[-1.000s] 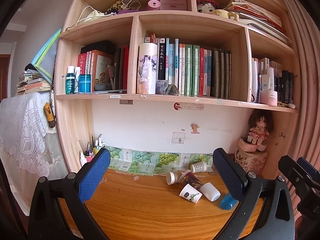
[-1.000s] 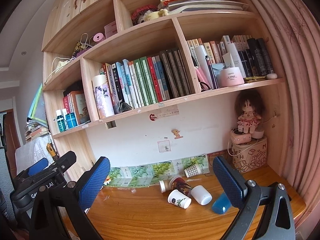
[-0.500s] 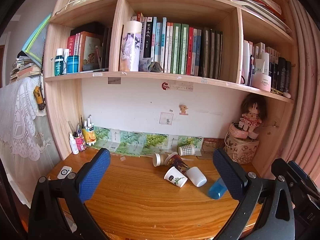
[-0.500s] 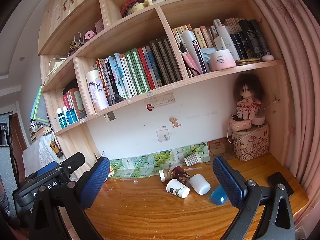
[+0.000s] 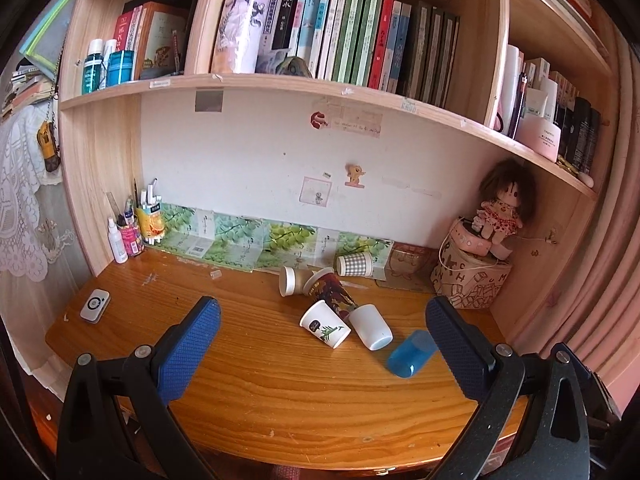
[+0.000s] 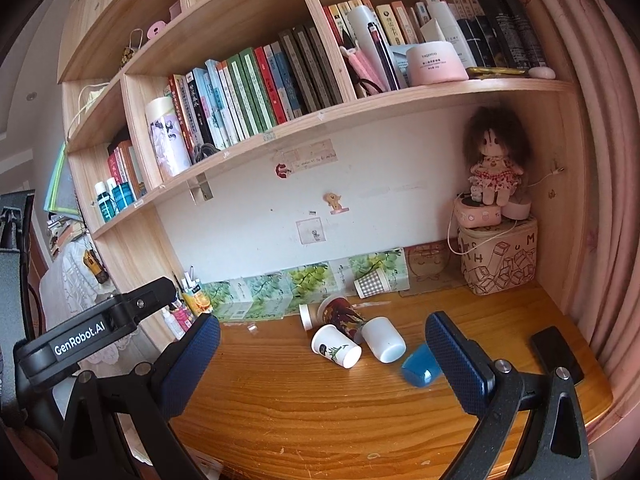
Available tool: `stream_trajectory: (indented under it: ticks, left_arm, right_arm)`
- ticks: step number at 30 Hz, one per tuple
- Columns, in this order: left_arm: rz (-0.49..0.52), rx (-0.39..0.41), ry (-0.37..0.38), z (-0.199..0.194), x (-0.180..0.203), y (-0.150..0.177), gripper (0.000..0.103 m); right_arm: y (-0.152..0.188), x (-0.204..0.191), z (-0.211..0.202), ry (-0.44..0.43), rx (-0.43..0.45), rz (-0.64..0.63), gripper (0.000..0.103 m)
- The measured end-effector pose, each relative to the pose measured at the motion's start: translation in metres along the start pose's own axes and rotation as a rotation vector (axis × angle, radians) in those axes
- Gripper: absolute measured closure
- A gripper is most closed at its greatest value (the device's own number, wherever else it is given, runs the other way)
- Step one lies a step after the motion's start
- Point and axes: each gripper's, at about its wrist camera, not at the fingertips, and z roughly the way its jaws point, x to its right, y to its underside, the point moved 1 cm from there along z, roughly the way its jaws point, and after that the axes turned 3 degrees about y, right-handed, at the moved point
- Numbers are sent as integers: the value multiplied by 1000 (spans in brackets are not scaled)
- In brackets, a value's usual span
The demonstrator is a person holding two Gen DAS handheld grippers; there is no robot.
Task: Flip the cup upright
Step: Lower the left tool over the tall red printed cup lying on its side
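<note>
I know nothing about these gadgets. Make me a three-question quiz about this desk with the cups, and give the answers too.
1. True or false: the blue cup stands upright on the desk.
2. How many cups lie on their sides? A) three B) six C) nine
3. Fill in: the checked cup lies nearest the back ____.

Key:
1. False; it lies on its side.
2. B: blue, plain white cup, leaf-print cup, dark red cup, checked, and another white cup.
3. Wall.

The left gripper and right gripper are both open, holding nothing.
</note>
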Motion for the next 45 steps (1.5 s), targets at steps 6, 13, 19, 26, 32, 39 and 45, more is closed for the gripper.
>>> stream_trajectory:
  ticks: [6,13,19,26,32,39,45]
  left_arm:
    - [-54,-79,26,48,0,-6,1]
    - [-102,-193,20,114,2,-13,1]
    - [-155,-284,29,171,-3,-16,1]
    - [-237,-375,34,235,-17,-18,1]
    - [-327,-456,29,289,-32,-15,1]
    - [-413,-539,43,338,-48,-2,1]
    - [-427,-607,78,373,-47,8,1]
  right_arm:
    - [3,9,37,23,-55,-43,0]
    - [-2,23,86,-16,-113,-55,0]
    - [-5,27,130,-23,-124,-98,0]
    - [0,38,182,-7,-179,-101,0]
    - [2,49,221,4,-254,-90,0]
    - [6,60,255,19,-326,-75,0]
    - [17,72,277,37,-374,-10,0]
